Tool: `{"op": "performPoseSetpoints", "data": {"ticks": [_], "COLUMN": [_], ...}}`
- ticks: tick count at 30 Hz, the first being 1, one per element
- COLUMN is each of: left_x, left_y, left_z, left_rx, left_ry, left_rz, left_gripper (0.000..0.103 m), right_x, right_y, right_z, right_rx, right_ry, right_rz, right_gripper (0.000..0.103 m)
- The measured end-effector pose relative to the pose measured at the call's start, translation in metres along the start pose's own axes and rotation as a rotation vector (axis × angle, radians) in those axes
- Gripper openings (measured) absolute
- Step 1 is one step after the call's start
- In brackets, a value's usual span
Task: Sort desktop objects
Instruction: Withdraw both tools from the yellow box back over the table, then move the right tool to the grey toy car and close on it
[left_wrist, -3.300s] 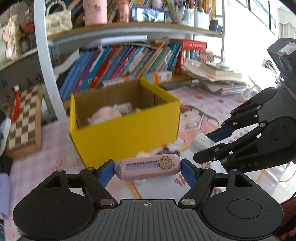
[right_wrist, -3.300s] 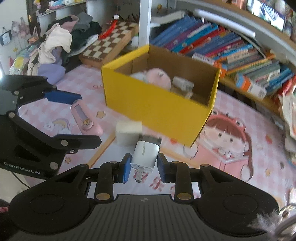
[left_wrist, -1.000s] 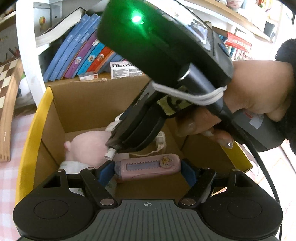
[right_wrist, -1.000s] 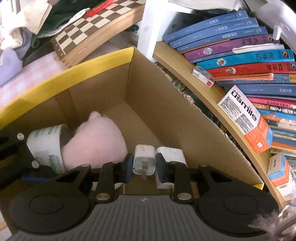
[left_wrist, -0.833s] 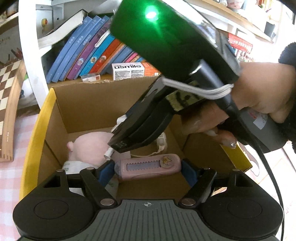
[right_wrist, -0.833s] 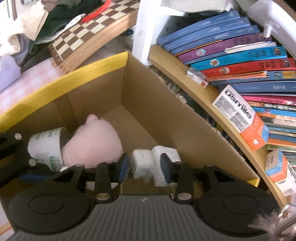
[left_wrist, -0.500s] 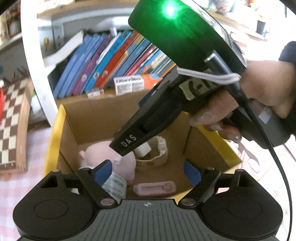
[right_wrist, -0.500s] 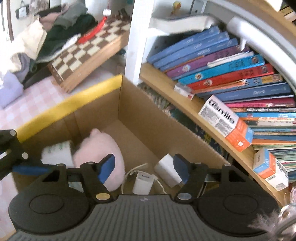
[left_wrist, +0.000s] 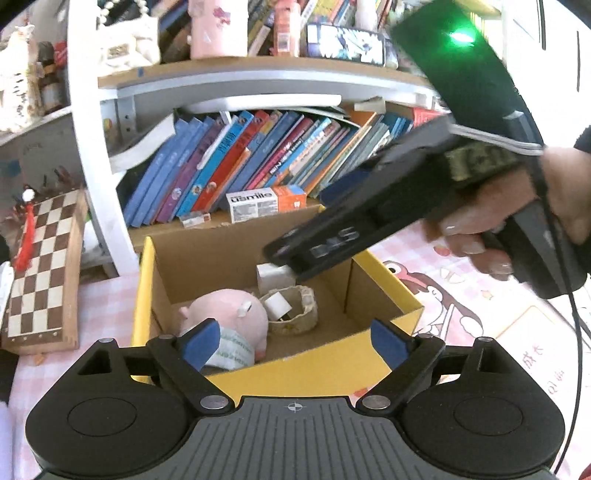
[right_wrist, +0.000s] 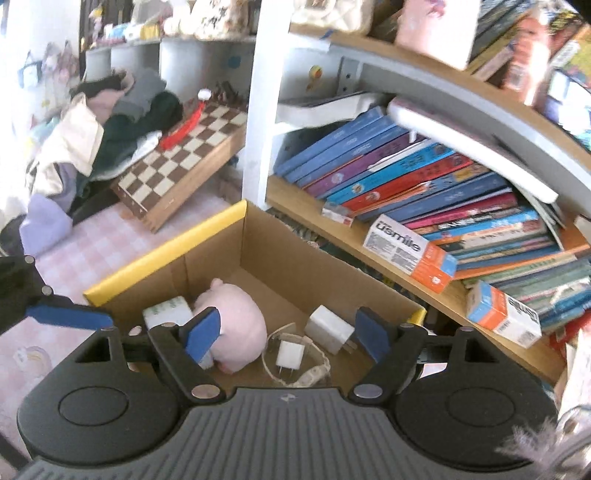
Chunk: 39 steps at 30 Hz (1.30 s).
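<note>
Blue-padded, the left gripper (left_wrist: 295, 341) stands wide and empty above the near wall of the yellow box (left_wrist: 295, 376), which cuts off the box floor closest to it. The right gripper (right_wrist: 286, 338), also spread wide with nothing in it, hovers over the same box. Inside lie a pink plush toy (right_wrist: 238, 328), a half-hidden tape roll (right_wrist: 166, 315), a small white charger (right_wrist: 288, 352) on a coiled strap and a bigger white plug (right_wrist: 328, 328). Farther back, books (left_wrist: 236, 166) lean on the shelf.
</note>
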<state>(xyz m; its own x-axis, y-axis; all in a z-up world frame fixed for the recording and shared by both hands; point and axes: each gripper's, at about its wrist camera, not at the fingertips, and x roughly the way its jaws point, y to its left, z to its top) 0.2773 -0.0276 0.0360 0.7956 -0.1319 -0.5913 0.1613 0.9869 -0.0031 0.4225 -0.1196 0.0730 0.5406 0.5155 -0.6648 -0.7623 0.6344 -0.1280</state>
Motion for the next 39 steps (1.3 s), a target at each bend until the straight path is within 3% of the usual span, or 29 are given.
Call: {"op": "performPoseSetpoints", "data": {"ticks": [10,14,39], "left_x": [-0.037,-0.048,-0.078], "left_y": [0.013,0.02,0.006], "left_z": [-0.029,-0.042,-0.119], "left_rx": [0.041,0.023,0.043], "left_ry": [0.002,0.019,0.12], "left_rz": [0.038,0.043,0.036], "left_gripper": [0.091,0.091,0.091], "right_x": [-0.053,-0.065,-0.092], "right_y": [0.022,0.038,0.132], "right_z": [-0.037,-0.061,-0.175], "right_rx": [0.068,0.074,0.193], "right_ry": [-0.037,-0.008,0.122], "right_rz": [-0.078,-0.102,-0.172], "right_gripper": [0.084,0.085,0.086]}}
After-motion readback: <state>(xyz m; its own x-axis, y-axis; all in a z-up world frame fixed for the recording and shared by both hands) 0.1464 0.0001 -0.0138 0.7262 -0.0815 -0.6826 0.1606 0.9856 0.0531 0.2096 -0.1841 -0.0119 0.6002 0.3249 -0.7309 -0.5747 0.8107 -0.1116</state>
